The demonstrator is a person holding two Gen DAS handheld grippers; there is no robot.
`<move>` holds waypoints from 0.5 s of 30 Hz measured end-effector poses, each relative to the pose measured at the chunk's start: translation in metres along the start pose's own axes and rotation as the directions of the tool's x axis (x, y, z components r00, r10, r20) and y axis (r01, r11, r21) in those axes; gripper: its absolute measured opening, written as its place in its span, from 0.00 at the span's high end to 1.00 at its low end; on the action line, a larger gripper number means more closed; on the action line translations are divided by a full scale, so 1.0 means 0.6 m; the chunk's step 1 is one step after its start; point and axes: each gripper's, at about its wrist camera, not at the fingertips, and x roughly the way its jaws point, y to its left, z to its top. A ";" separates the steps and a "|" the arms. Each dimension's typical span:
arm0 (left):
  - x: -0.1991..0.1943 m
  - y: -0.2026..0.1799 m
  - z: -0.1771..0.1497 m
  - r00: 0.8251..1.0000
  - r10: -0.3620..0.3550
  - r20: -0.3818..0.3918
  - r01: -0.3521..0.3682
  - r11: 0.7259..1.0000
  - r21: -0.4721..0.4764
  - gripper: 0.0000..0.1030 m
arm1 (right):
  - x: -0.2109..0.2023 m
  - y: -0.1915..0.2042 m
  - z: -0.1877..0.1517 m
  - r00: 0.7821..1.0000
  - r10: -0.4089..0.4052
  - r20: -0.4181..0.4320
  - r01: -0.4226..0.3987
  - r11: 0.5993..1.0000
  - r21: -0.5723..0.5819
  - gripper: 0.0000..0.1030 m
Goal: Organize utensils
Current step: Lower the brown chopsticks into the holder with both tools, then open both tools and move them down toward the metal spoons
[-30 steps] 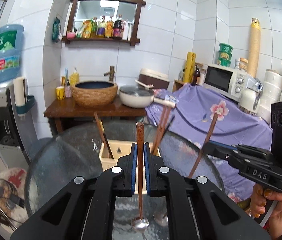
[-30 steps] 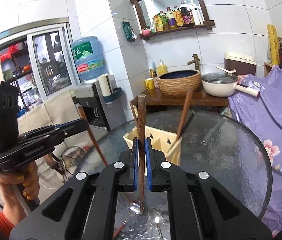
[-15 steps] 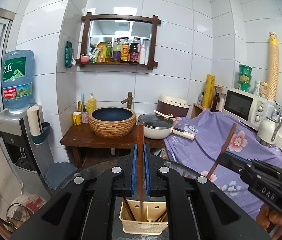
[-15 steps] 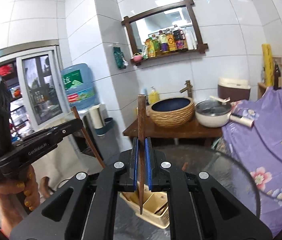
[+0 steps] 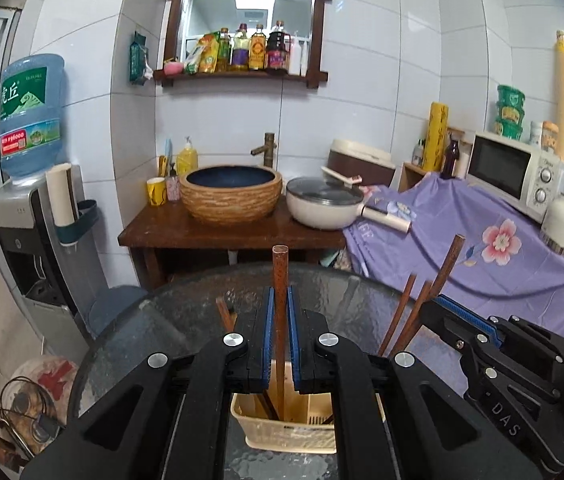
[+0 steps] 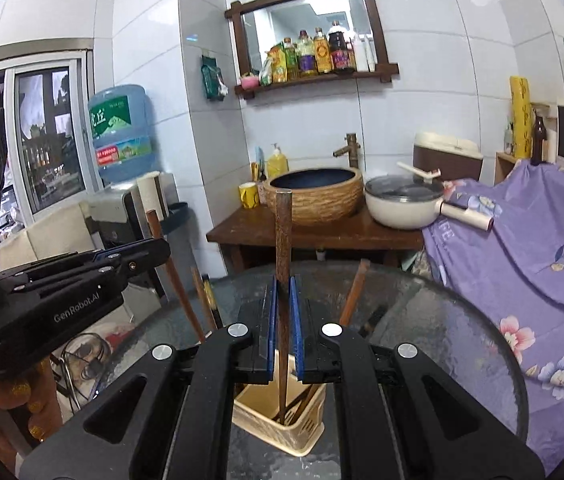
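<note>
Spoons are hanging handle-up over the cream caddy on the glass desk, left tongs clamped on one spoon, right tongs gripping another, so I'm thinking lower each straight down, dodging the chopsticks already leaning inside.

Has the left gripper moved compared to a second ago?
Yes. The left gripper went from beside the beige basket on the glass table to above it.

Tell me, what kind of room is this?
Probably a small home kitchen or washroom corner: a basin with tap on a wooden stand, a microwave, and sauce bottles on a wall shelf.
</note>
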 end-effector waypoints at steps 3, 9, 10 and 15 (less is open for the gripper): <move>0.018 0.003 -0.029 0.999 -0.002 -0.032 0.002 1.000 0.004 0.93 | 0.014 -0.009 -0.029 1.000 0.000 -0.026 0.000 1.000 0.015 0.93; 0.049 0.011 -0.070 0.996 -0.006 -0.084 0.006 1.000 -0.003 0.93 | 0.033 -0.021 -0.062 0.998 0.006 -0.066 -0.004 1.000 0.030 0.92; 0.050 0.011 -0.073 0.997 -0.002 -0.083 0.003 1.000 0.006 0.93 | 0.035 -0.023 -0.064 0.998 0.004 -0.069 -0.002 1.000 0.030 0.92; 0.049 0.011 -0.078 0.996 -0.017 -0.089 0.017 1.000 0.000 0.85 | 0.034 -0.029 -0.069 0.998 -0.013 -0.066 0.014 1.000 0.023 0.92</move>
